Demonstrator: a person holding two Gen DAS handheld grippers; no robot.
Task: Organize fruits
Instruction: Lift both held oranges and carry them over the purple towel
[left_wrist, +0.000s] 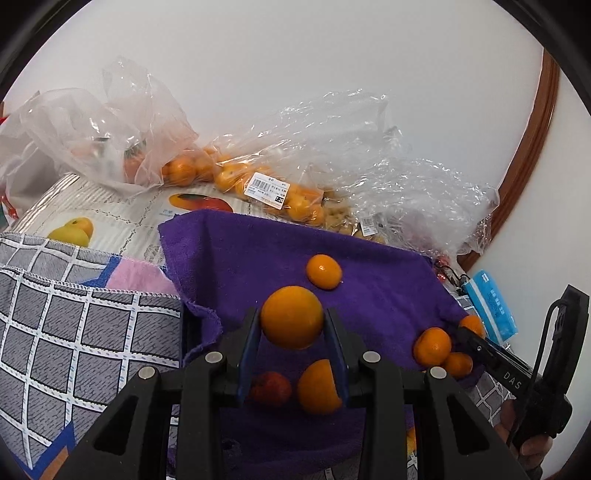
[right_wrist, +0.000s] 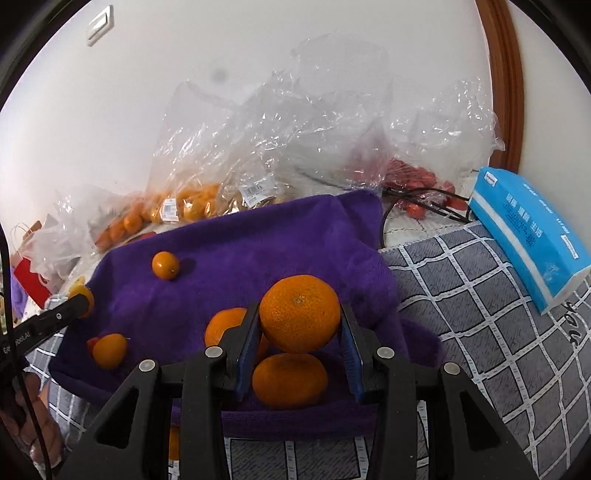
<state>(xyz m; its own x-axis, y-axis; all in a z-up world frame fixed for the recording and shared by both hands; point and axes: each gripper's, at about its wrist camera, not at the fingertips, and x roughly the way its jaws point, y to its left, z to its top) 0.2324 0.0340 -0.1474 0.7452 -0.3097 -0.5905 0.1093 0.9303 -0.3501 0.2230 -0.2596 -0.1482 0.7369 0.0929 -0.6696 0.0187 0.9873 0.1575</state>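
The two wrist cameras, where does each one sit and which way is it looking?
Left wrist: on the left gripper, looking forward and down over the purple towel; its fingers clamp a smooth orange; the right gripper enters at right.
Right wrist: on the right gripper, aimed down at the same towel; it clamps a mandarin; the left gripper and a hand show at left.
Shared: towel, loose small orange, bagged oranges, blue tissue pack.

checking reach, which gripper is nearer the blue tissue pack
Right. The right gripper, shut on a mandarin, sits just left of the blue tissue pack; the left gripper is farther left over the purple towel.
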